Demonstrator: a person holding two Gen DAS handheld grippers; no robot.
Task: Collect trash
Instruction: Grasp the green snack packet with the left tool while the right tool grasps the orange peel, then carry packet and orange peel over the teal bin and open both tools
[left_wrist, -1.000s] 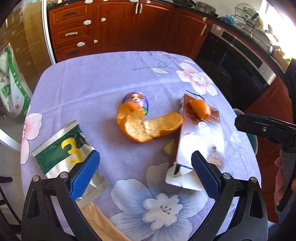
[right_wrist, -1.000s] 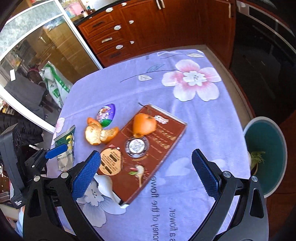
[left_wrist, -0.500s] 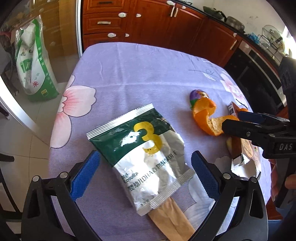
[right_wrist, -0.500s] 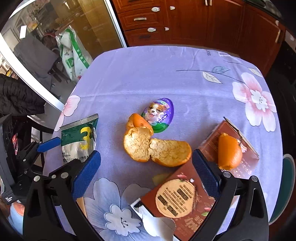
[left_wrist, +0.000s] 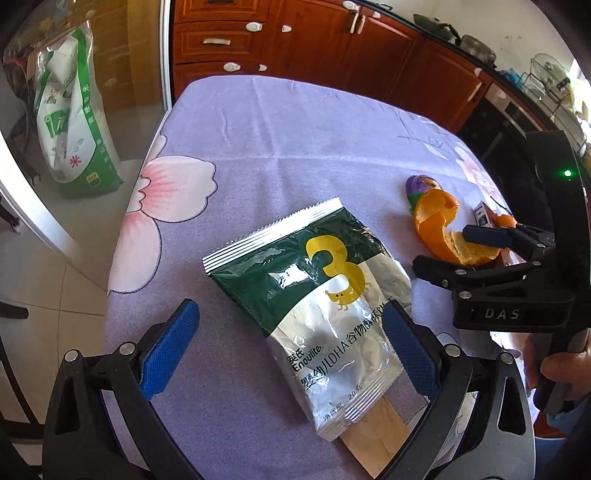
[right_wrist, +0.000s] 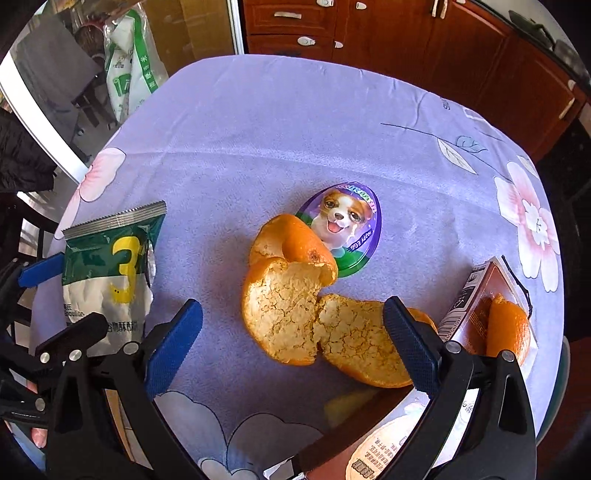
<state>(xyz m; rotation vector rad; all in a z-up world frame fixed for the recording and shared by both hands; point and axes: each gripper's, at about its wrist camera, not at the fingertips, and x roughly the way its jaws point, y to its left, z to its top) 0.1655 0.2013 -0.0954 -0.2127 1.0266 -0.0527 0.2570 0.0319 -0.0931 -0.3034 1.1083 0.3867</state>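
A green and silver snack packet (left_wrist: 314, 295) with a yellow 3 lies flat on the purple flowered tablecloth (left_wrist: 277, 147). My left gripper (left_wrist: 291, 343) is open, low over the packet's near end, one finger on each side. A large orange peel (right_wrist: 295, 314) lies white side up against a purple egg-shaped wrapper (right_wrist: 347, 225) showing a puppy. My right gripper (right_wrist: 291, 343) is open just above the peel's near edge. A brown carton (right_wrist: 476, 314) with a small peel piece (right_wrist: 508, 332) on it lies to the right. The packet (right_wrist: 107, 266) is at far left.
A tan paper strip (left_wrist: 373, 435) sticks out from under the packet. Behind a glass door, a green and white bag (left_wrist: 77, 122) stands on the floor. Wooden cabinets (left_wrist: 295, 37) line the far wall. A hand (left_wrist: 561, 365) holds the right gripper (left_wrist: 458, 249).
My left gripper swung left from the carton and peel to the packet, then closed in on it. My right gripper shifted from the carton to the large peel and dropped closer. Both stayed open.
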